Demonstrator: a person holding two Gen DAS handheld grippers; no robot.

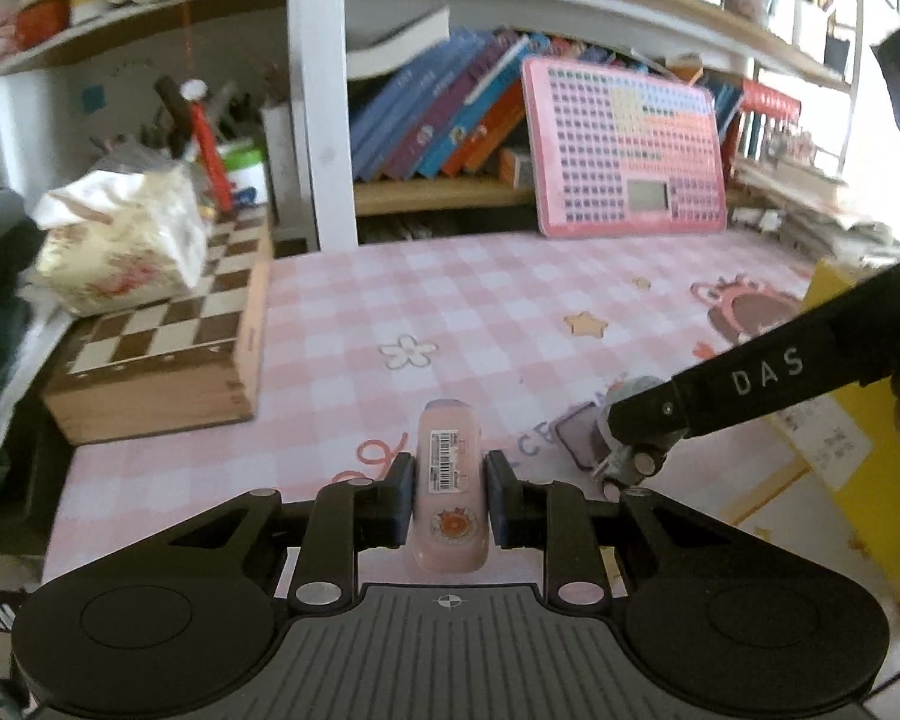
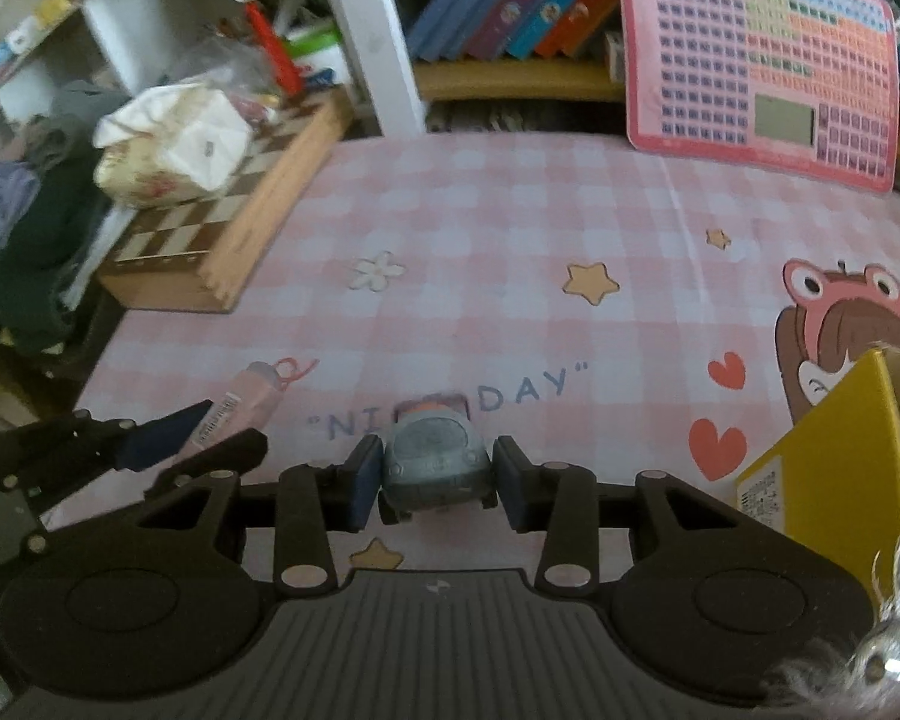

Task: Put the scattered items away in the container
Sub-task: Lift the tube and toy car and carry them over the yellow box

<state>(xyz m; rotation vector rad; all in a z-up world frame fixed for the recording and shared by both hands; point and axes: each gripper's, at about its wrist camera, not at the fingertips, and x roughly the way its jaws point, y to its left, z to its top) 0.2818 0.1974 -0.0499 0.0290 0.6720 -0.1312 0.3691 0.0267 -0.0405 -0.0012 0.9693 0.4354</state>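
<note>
Here, the left gripper (image 1: pixel 449 495) is clamped on a pink tube (image 1: pixel 450 483), lower centre of the left wrist view. Tube is pale pink, rounded ends, white barcode label along its top, orange round sticker near the close end; label text too small to read. Both blue pads (image 1: pixel 405 501) press its sides. It is blurred, so contact with the mat (image 1: pixel 480 294) cannot be told.

The right gripper (image 2: pixel 432 483) is closed on a toy car (image 2: pixel 435 468), lower centre of the right wrist view. Car is small, grey-blue, rounded, with round headlights, nose pointing at the camera. Pads touch both its flanks.

In the left view the right gripper's arm enters from the right edge, printed "DAS", with the car at its tip, just right of the tube. In the right view the left gripper and tube sit at lower left.

Yellow box (image 2: pixel 834 474) at the right edge of the right view, open top, small printed label on its side, unreadable. Mat is pink check with stars, hearts, a cartoon figure and the writing "NI… DAY", partly hidden by the car.

Chessboard (image 1: pixel 168 354) at left, pink keypad board (image 1: pixel 627 147) leaning at the back.
</note>
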